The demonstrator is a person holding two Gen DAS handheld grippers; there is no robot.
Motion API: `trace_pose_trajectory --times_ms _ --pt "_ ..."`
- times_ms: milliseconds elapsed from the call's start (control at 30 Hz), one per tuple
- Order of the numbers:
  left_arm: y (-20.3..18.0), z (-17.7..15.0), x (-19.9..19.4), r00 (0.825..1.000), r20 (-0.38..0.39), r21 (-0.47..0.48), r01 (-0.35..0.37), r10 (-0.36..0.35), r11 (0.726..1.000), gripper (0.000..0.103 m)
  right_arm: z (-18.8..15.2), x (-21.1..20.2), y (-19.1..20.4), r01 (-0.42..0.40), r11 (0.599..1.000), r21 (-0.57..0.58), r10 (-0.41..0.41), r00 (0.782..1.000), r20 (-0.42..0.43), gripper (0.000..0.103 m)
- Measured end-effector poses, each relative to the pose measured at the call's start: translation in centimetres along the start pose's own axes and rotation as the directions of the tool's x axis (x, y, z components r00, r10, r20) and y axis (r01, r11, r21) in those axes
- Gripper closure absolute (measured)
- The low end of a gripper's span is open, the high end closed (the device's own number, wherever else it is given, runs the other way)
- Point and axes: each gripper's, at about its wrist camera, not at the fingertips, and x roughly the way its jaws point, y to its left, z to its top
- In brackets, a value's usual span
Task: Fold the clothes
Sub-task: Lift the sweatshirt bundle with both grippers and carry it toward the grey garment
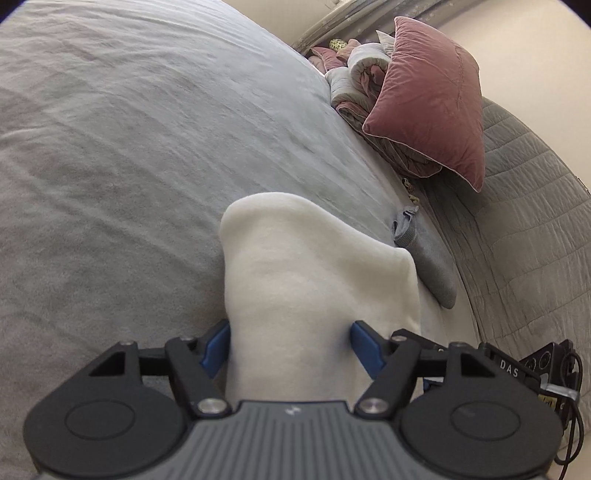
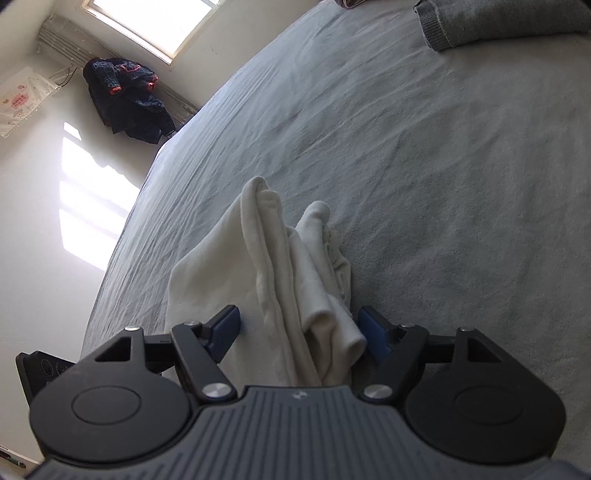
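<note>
A white fleece garment [image 1: 295,266] lies bunched on the grey bedsheet [image 1: 147,147]. My left gripper [image 1: 291,347] has its blue pads pressed against both sides of the garment's thick fold, which narrows between them. In the right wrist view the same white garment [image 2: 280,266] shows as loose rolled folds. My right gripper [image 2: 299,328] straddles these folds with its jaws wide. Its left pad rests over the cloth and its right pad stands beside a rolled edge without squeezing it.
A folded grey garment [image 1: 432,266] lies just right of the white one, also seen far back [image 2: 498,22]. A pink pillow [image 1: 428,99] and rolled quilts [image 1: 354,81] sit against a grey quilted cover [image 1: 524,221]. A dark jacket [image 2: 125,99] hangs past the bed's edge.
</note>
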Motion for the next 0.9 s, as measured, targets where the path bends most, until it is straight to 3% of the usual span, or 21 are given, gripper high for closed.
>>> trace_pose_trajectory --times_ms 100,233,400,633,900 --pt "0.4 0.0 0.0 1.000 0.008 -0.041 0.012 -0.012 0.999 0.037 -0.2 0.2 -0.8 -0.071 0.996 0.050 0.071 0.997 -0.012 0.030" --pt "0.7 0.0 -0.3 1.000 0.012 -0.087 0.015 -0.014 0.996 0.047 -0.6 0.4 -2.3 -0.168 0.968 0.187 0.175 0.984 -0.023 0.052" --pt "-0.3 0.2 -0.8 0.999 0.032 -0.110 0.013 -0.010 0.994 0.051 -1.1 -0.6 -3.2 -0.247 0.916 0.317 0.260 0.966 0.002 0.060" --pt "-3.3 1.8 -1.0 0.999 0.040 -0.081 0.035 -0.032 0.996 0.053 -1.2 -4.0 -2.2 -0.270 0.909 0.318 0.258 0.963 0.081 0.060" --pt "-8.8 4.2 2.3 0.999 0.003 0.017 0.041 -0.041 0.999 0.055 0.2 -6.7 -3.1 -0.247 0.901 0.356 0.190 0.963 0.189 0.061"
